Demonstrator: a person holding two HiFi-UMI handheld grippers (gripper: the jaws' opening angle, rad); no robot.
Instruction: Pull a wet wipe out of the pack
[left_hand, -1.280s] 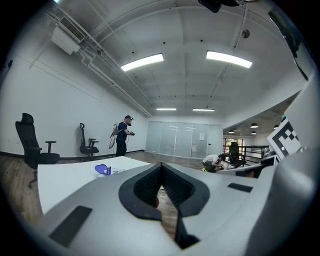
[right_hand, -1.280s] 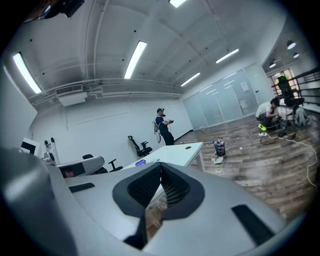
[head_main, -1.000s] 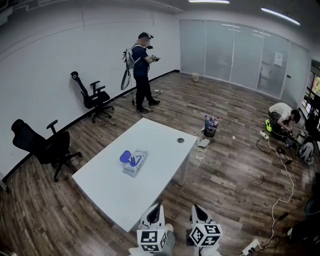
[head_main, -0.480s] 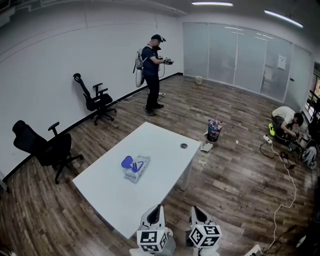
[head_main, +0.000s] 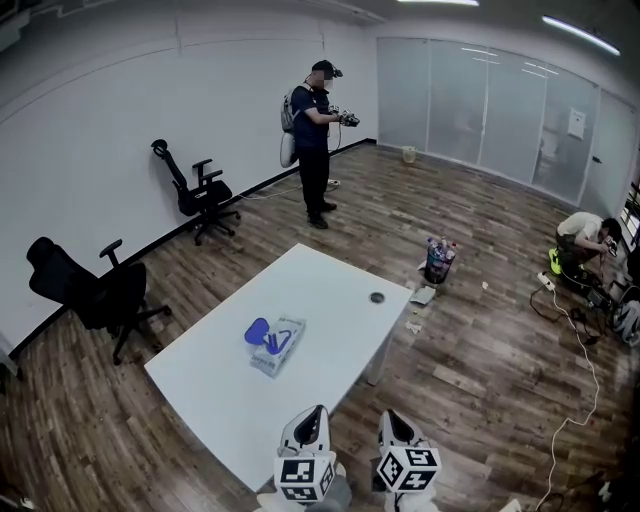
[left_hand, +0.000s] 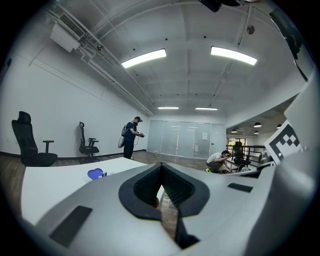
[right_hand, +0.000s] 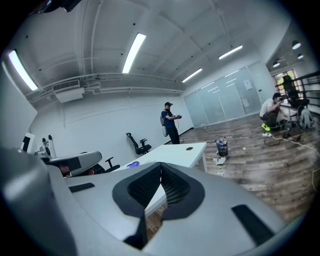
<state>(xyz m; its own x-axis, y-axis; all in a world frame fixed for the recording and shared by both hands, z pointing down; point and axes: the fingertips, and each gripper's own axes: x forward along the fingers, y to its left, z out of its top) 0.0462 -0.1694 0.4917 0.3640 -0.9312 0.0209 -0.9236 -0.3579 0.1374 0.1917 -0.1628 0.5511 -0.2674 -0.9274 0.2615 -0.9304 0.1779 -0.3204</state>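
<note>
The wet wipe pack (head_main: 277, 346), pale with a blue lid (head_main: 257, 331) flipped open at its left end, lies on the white table (head_main: 220, 395) left of the middle. Both grippers are held side by side off the table's near corner, well short of the pack. My left gripper (head_main: 316, 412) is shut with nothing in it, its pads meeting at the tip (left_hand: 161, 165). My right gripper (head_main: 388, 417) also looks shut and empty (right_hand: 161, 165). The blue lid (left_hand: 95, 174) shows low over the tabletop in the left gripper view, and far off (right_hand: 133, 164) in the right gripper view.
Two black office chairs (head_main: 95, 290) (head_main: 197, 195) stand by the left wall. A person (head_main: 316, 140) with grippers stands beyond the table. A bin of bottles (head_main: 438, 262) sits right of the table. Another person (head_main: 585, 245) crouches among cables at the right. A round grommet (head_main: 377, 297) marks the table's far end.
The view and both grippers have edged forward toward the table. The standing person at the back has walked to the right. Both grippers stay shut.
</note>
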